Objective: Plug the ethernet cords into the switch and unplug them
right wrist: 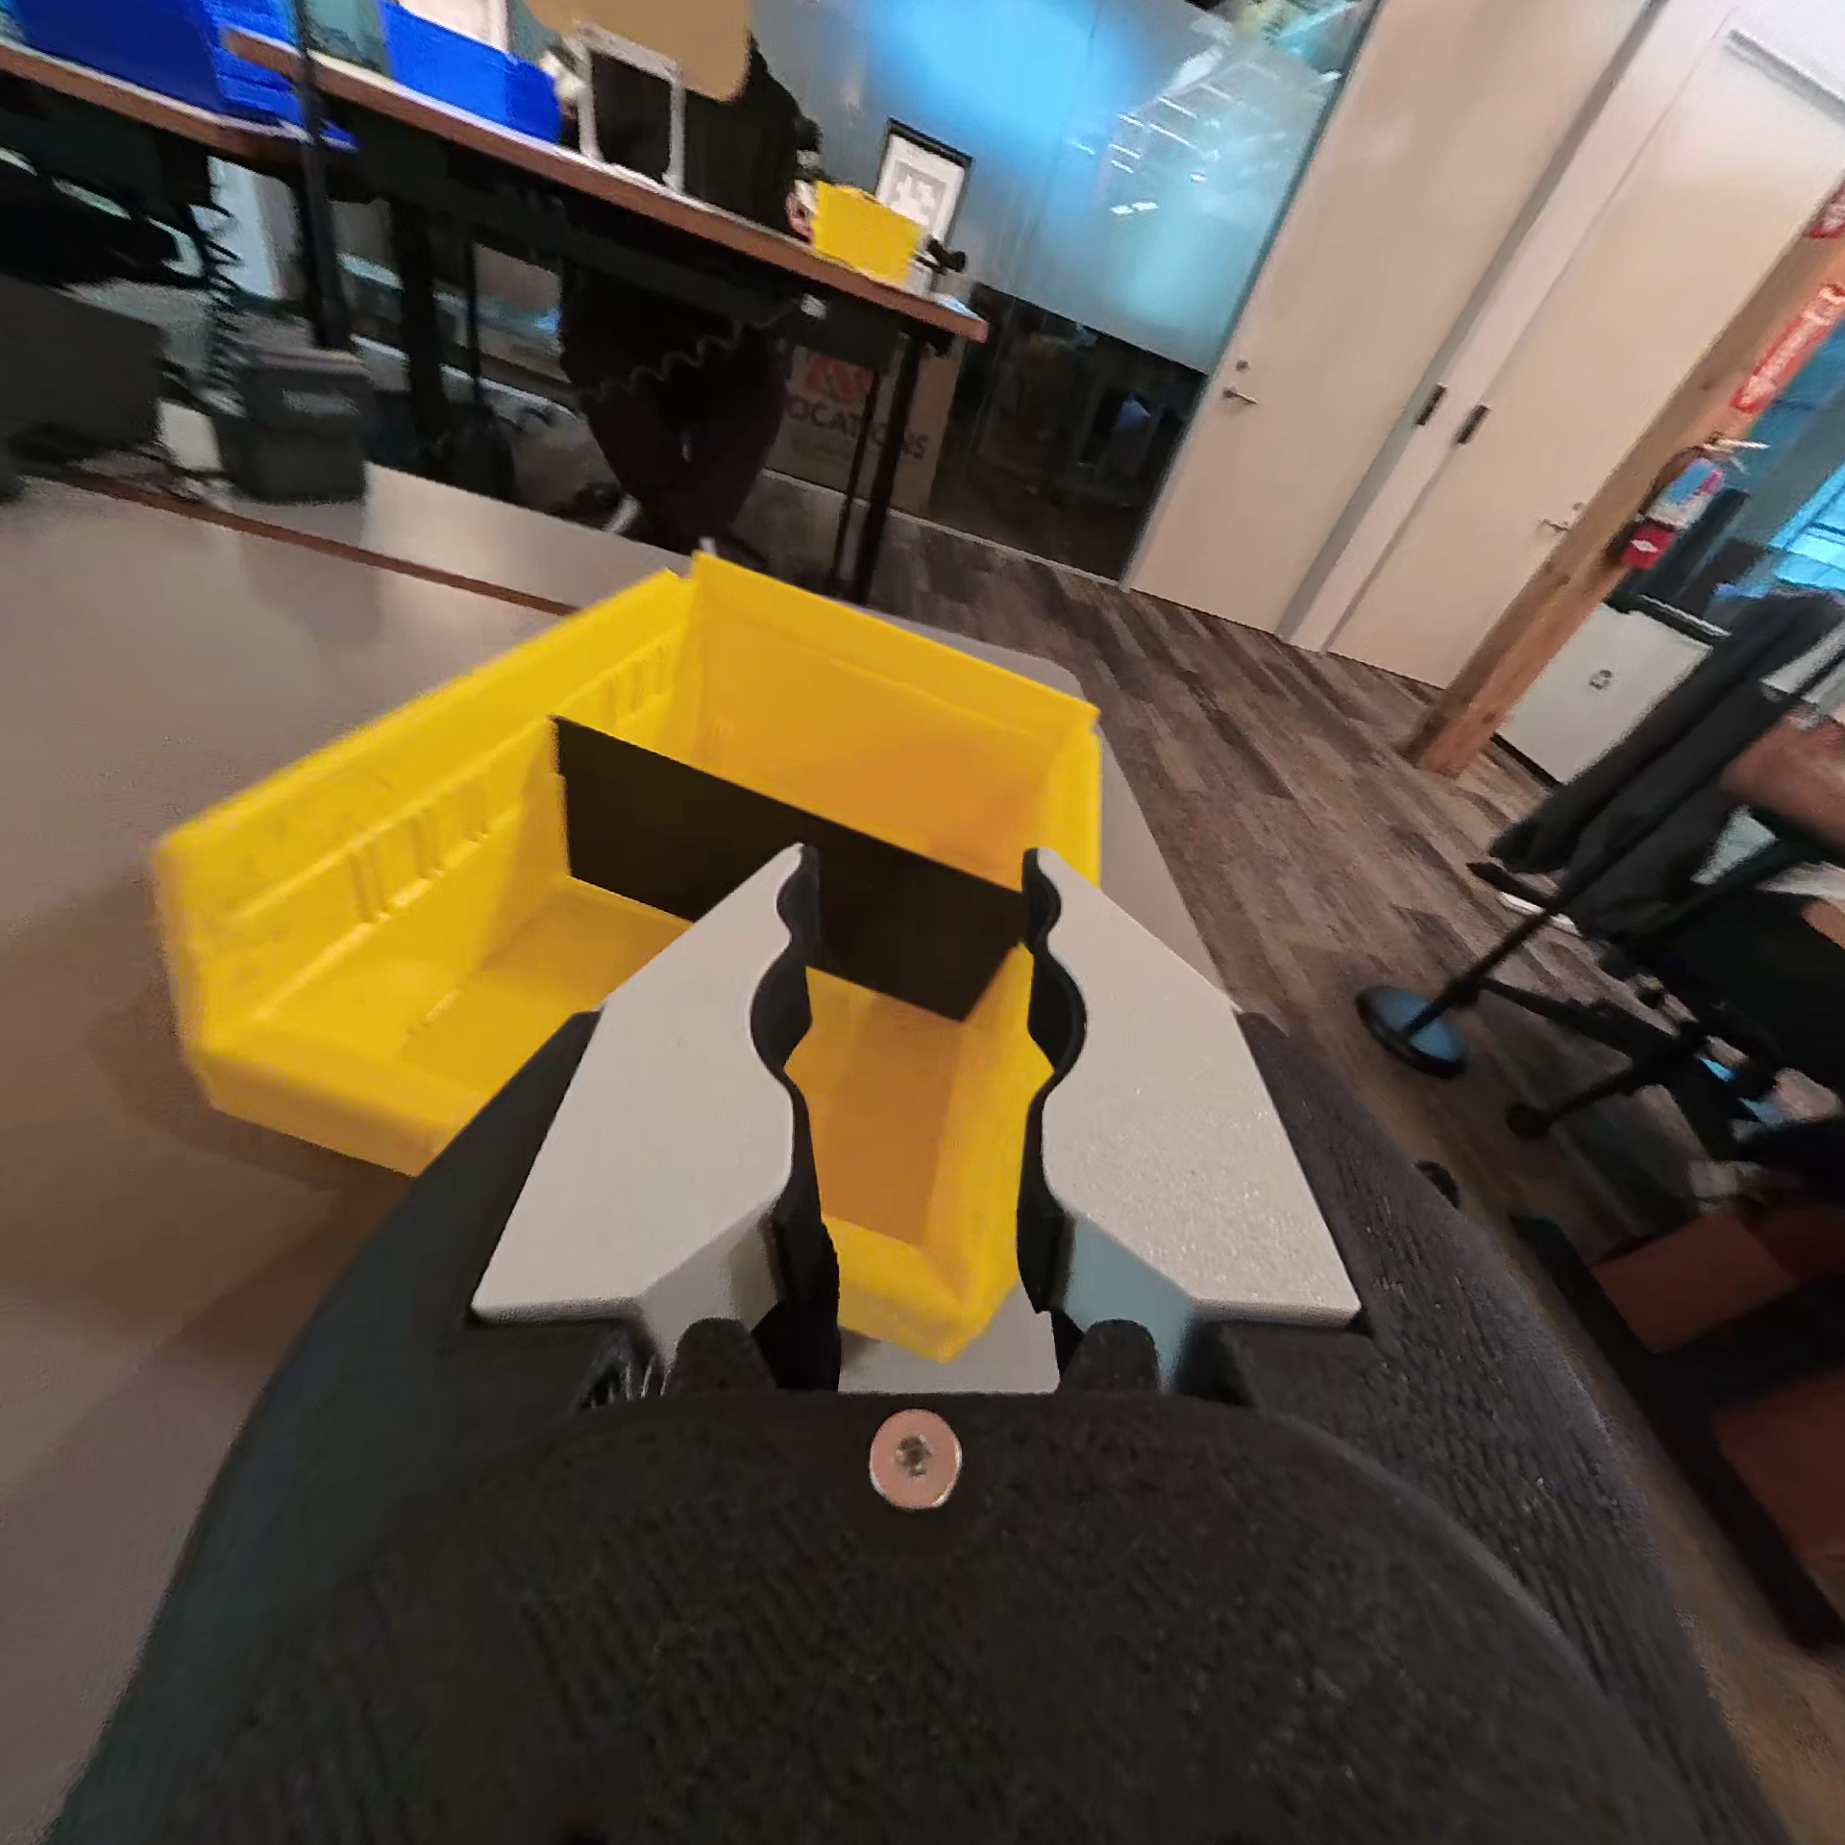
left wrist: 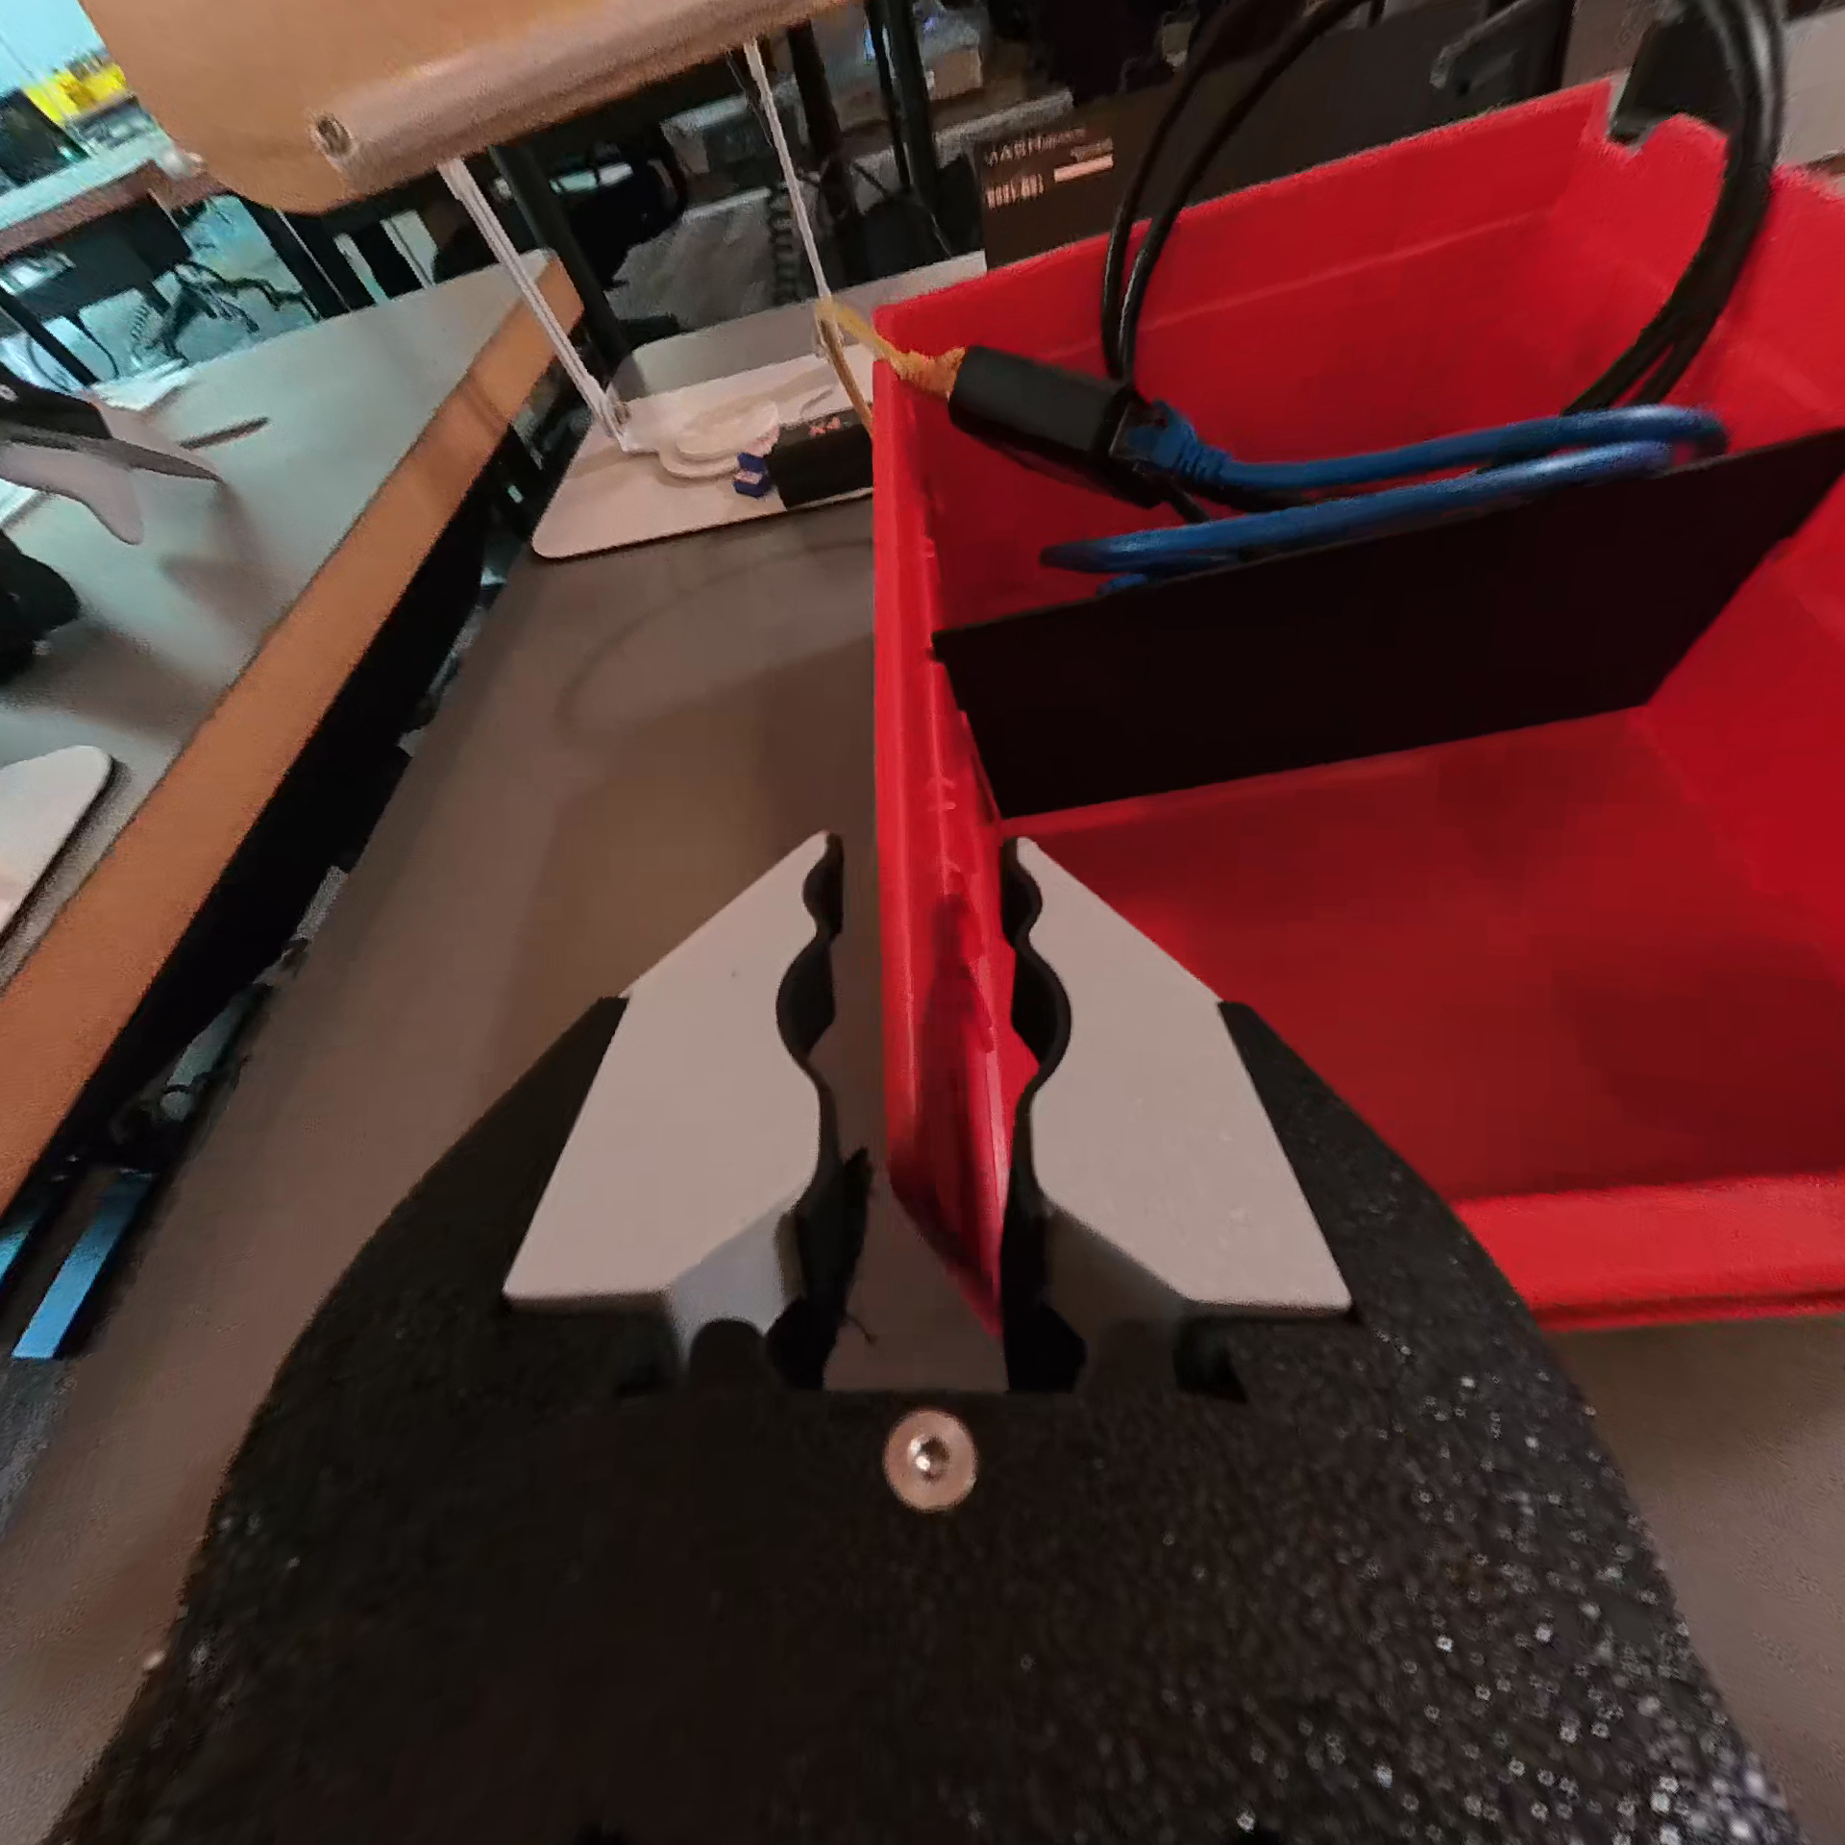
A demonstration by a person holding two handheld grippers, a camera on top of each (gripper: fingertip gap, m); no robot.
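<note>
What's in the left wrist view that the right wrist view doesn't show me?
Only the left wrist view: a red bin with a black divider; behind that divider lie a blue ethernet cord, black cables and a black device. The left gripper has its jaws astride the bin's side wall.

Only the right wrist view: a yellow bin, empty where visible, with a black divider. The right gripper is open above it.

Both: a grey tabletop, open jaws.

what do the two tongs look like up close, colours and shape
Both tongs match. The left tongs and right tongs each have two light grey wedge-shaped fingers with wavy black inner pads, set in a rough, speckled black body with one silver screw at its centre. No cables or sleeves show.
</note>
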